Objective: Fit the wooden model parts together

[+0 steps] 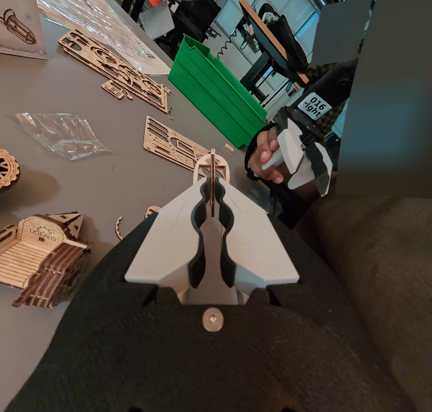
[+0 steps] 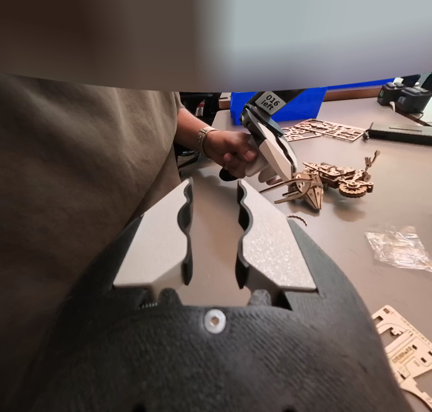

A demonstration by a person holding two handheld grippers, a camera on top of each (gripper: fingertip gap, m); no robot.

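Left wrist view shows the left gripper [image 1: 212,181] pinching a thin wooden part [image 1: 212,167] over the grey table [image 1: 93,179]; a green bin [image 1: 210,92] stands beyond at the table's edge; right gripper [image 2: 215,188] spread wide, holding nothing, bare tabletop between its fingers; the wooden model [image 2: 313,190] sits ahead to its right.

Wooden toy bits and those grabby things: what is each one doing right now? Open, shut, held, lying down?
Left gripper: shut on a wooden part.
Wooden part: held edge-on between the fingers, above the table.
Right gripper: open, holding nothing.
Wooden sheets: lying flat, partly punched out.
Plastic bag: crumpled, lying flat.
Wooden motorbike: built, standing upright.
Green bin: at the table edge; contents hidden.
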